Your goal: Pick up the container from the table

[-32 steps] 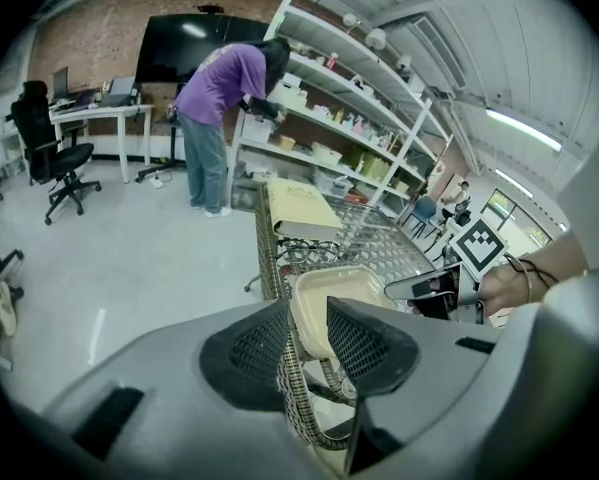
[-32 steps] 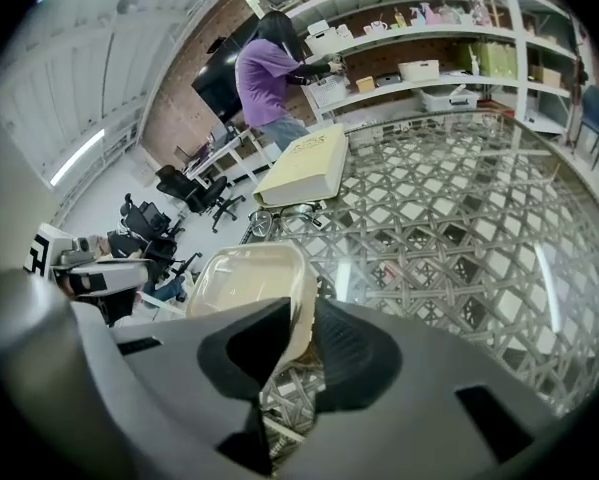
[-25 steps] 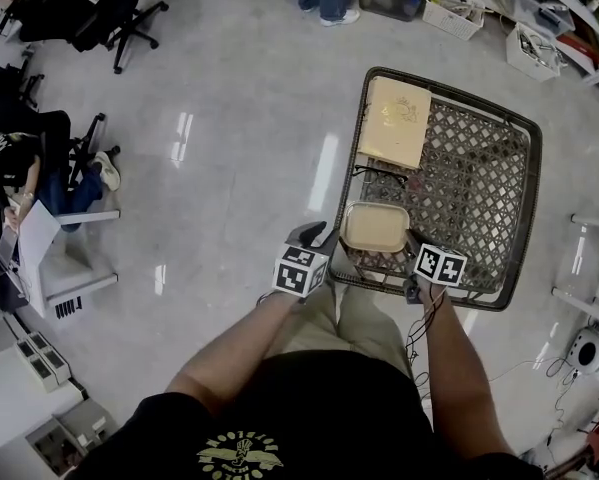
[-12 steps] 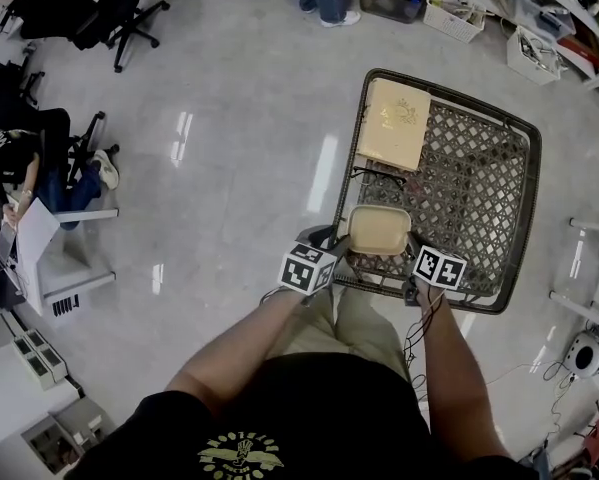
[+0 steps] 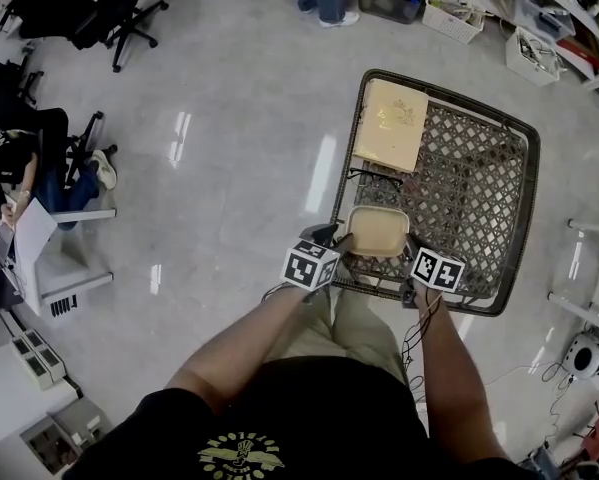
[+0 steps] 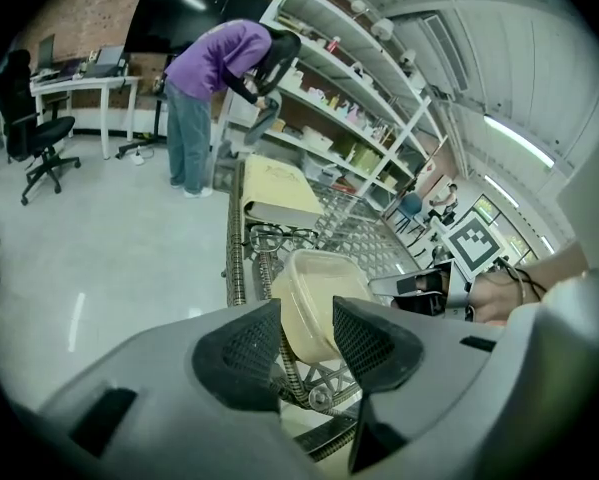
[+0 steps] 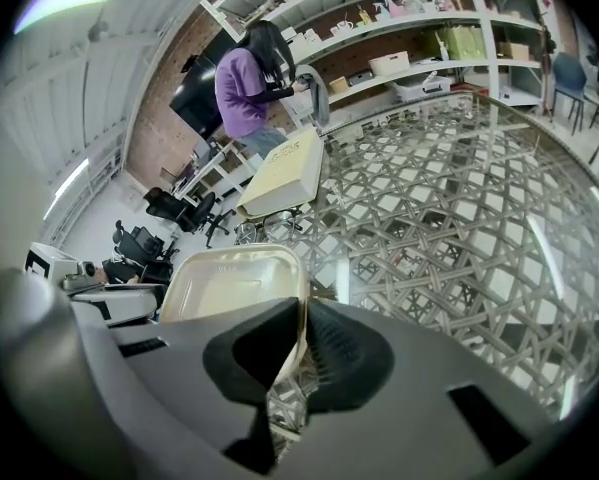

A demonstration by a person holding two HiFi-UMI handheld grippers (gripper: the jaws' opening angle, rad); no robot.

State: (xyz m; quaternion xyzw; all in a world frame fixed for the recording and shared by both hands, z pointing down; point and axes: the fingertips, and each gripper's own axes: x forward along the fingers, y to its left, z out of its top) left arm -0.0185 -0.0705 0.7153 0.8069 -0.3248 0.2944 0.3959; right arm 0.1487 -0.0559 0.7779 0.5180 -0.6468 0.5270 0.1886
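A shallow beige container (image 5: 377,230) sits on the near edge of a wicker table (image 5: 524,218) with a glass top. My right gripper (image 5: 411,254) is shut on the container's right rim; in the right gripper view the thin rim (image 7: 301,298) runs pinched between the two pads of the right gripper (image 7: 301,343). My left gripper (image 5: 335,240) is at the container's left side. Its jaws are opening, and in the left gripper view the container (image 6: 319,298) shows in the gap of the left gripper (image 6: 307,343), with the pads apart from it.
A flat beige box (image 5: 391,123) lies at the table's far left corner, with a pair of glasses (image 5: 377,178) between it and the container. A person in purple (image 6: 219,78) stands beyond the table by shelves. Office chairs (image 5: 119,13) stand far left.
My left gripper has moved right, up against the container's left side. The right gripper and the container have hardly moved.
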